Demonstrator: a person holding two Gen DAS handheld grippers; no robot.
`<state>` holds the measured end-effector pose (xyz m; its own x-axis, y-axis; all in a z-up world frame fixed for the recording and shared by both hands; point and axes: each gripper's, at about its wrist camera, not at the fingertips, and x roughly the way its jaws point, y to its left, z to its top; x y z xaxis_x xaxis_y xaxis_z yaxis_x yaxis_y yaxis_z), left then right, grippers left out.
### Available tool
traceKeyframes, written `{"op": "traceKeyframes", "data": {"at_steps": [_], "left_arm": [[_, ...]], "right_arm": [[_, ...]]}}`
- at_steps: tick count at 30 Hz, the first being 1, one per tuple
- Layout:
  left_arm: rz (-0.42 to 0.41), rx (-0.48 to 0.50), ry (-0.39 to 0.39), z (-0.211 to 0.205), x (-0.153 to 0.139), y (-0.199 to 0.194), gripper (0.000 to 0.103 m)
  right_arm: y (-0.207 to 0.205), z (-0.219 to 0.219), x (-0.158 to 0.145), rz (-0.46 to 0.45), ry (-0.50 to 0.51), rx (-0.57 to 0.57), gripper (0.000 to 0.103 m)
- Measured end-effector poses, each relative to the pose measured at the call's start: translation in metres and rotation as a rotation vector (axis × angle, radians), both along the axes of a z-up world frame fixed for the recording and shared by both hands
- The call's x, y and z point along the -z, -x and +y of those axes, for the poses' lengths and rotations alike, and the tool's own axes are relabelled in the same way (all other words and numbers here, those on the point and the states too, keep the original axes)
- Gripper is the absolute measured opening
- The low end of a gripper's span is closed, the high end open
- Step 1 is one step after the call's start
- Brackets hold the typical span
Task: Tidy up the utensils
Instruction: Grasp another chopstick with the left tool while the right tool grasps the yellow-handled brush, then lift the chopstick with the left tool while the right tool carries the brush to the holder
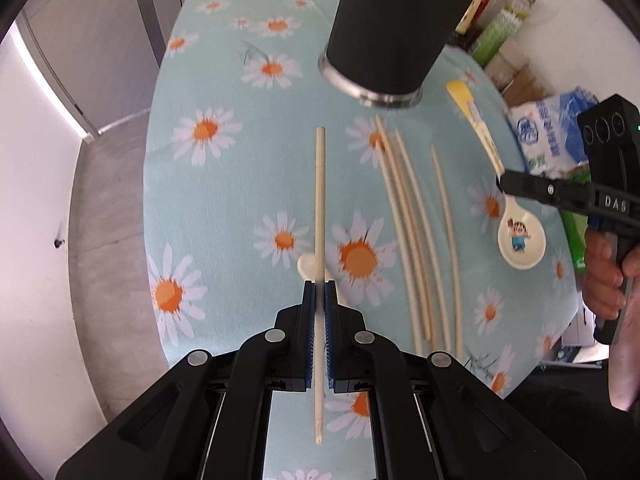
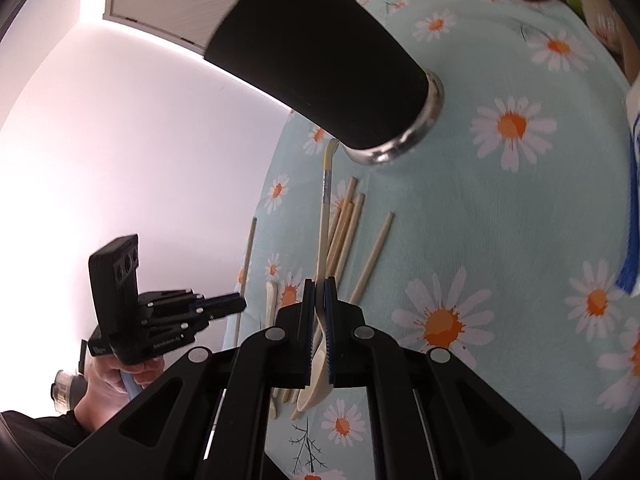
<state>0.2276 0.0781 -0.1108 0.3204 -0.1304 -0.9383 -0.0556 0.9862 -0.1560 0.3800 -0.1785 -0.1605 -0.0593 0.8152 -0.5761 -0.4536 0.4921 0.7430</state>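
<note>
My left gripper [image 1: 319,286] is shut on a wooden chopstick [image 1: 320,200] and holds it above the daisy tablecloth [image 1: 224,184], pointing toward the black utensil cup [image 1: 396,24]. Several loose chopsticks [image 1: 416,232] lie to the right. My right gripper [image 2: 320,284] is shut on a cream cartoon spoon [image 2: 323,224] with a yellow handle tip; the spoon [image 1: 520,236] and the right gripper [image 1: 500,182] also show in the left wrist view. A second cream spoon [image 1: 308,266] lies under the held chopstick. The cup [image 2: 320,60] stands beyond the loose chopsticks [image 2: 348,232]. The left gripper [image 2: 242,304] shows at the left.
Bottles and food packets [image 1: 508,28] crowd the table's far right edge, with a blue and white bag [image 1: 548,136] nearer. A grey cabinet [image 1: 120,40] and bare floor [image 1: 108,216] lie left of the table.
</note>
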Motion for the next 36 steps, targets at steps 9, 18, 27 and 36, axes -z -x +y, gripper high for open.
{"op": "traceKeyframes", "data": {"at_steps": [9,18,27,36], "left_arm": [[-0.112,-0.037,0.070,0.001,-0.027,-0.019,0.003],[-0.234,-0.061,0.112,0.006,-0.059,-0.025,0.003],[-0.382,-0.068,0.130,0.003,-0.106,-0.038,0.003],[-0.485,-0.075,0.174,0.000,-0.124,-0.057,0.003]], "right_arm": [[0.005,0.005,-0.032,-0.136,-0.012,-0.047,0.006],[0.001,0.015,-0.065,-0.255,-0.030,-0.097,0.006],[-0.015,0.035,-0.106,-0.325,-0.089,-0.090,0.006],[-0.033,0.046,-0.122,-0.365,-0.132,-0.077,0.006]]}}
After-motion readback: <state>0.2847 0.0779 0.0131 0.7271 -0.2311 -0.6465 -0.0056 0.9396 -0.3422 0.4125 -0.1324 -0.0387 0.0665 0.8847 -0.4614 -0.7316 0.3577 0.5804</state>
